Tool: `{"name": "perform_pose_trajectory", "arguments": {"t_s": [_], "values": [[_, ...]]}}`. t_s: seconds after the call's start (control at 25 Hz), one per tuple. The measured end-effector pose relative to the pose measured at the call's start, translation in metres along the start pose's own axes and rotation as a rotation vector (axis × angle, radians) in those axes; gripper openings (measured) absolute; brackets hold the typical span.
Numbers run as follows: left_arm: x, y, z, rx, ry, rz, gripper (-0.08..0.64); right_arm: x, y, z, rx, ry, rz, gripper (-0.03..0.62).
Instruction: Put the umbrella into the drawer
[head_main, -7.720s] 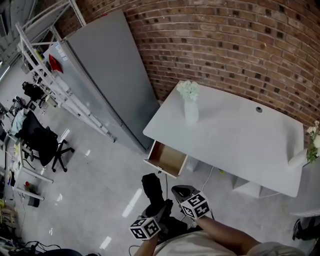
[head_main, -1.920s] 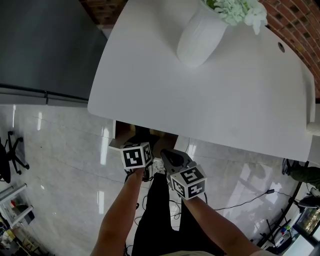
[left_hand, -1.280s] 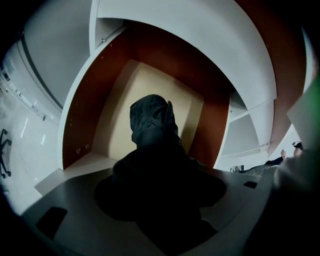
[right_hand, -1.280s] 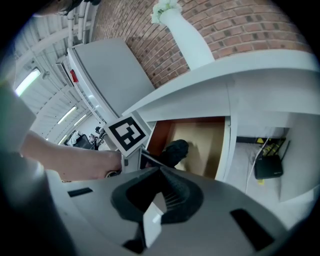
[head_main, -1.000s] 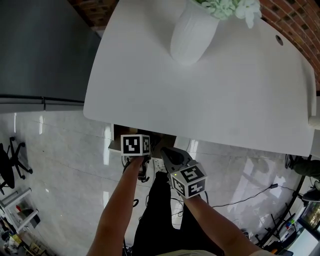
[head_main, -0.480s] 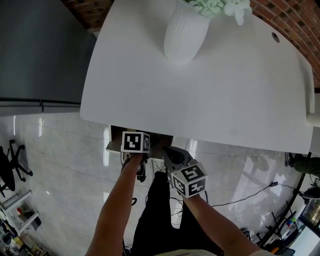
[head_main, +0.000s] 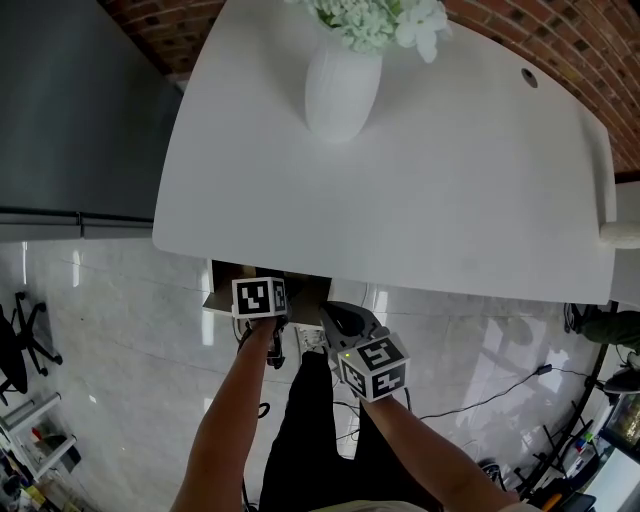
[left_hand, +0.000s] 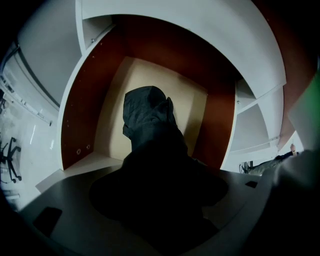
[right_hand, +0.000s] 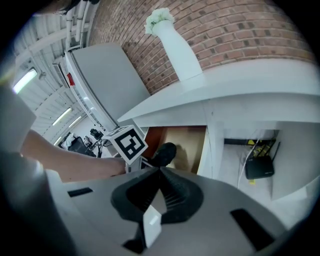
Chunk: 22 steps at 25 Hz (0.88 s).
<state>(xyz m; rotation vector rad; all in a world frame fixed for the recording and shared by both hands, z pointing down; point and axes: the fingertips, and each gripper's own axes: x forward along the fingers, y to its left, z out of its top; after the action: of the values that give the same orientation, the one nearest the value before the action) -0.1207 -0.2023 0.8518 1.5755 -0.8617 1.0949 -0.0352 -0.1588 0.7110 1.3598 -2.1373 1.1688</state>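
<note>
Looking steeply down: brick wall (head_main: 560, 40) at top, grey cabinet (head_main: 70, 110) at left, glossy pale floor (head_main: 120, 330) below. A white surface (head_main: 450, 200) fills the middle. A white vase (head_main: 340, 85) of pale flowers stands upright near its far edge.

Under the surface's near left edge a drawer (left_hand: 112, 120) stands open, with brown sides and a pale bottom. The umbrella (left_hand: 150, 125), black and folded, lies inside the drawer on its bottom, running front to back. Its near end rises toward the camera in the left gripper view.

Left tongs (left_hand: 159, 185) point steeply down over the drawer's front. They are spread wide and released, with the umbrella's near end between them.

Right tongs (right_hand: 160, 172) hang just right of the left ones, outside the drawer and over the floor, clenched tip to tip on nothing.

A black router (right_hand: 259, 167) sits under the surface, right of the drawer.
</note>
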Motion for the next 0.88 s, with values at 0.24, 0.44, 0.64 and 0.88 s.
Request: {"name": "perform_pose_trajectory", "arguments": {"t_s": [0.24, 0.44, 0.64, 0.88], "values": [[0.001, -0.003, 0.004, -0.009, -0.005, -0.005, 0.301, -0.004, -0.011, -0.01, 0.019, 0.014, -0.016, 0.017], [-0.002, -0.001, 0.005, 0.024, -0.006, 0.044, 0.301, -0.008, -0.006, -0.006, 0.003, 0.011, 0.0, 0.017], [-0.009, -0.001, 0.009, 0.053, -0.041, 0.092, 0.301, -0.011, -0.012, -0.004, -0.002, 0.011, 0.003, 0.017], [-0.022, 0.002, 0.018, 0.067, -0.12, 0.144, 0.301, -0.014, -0.015, -0.013, 0.005, 0.023, 0.005, 0.017]]}}
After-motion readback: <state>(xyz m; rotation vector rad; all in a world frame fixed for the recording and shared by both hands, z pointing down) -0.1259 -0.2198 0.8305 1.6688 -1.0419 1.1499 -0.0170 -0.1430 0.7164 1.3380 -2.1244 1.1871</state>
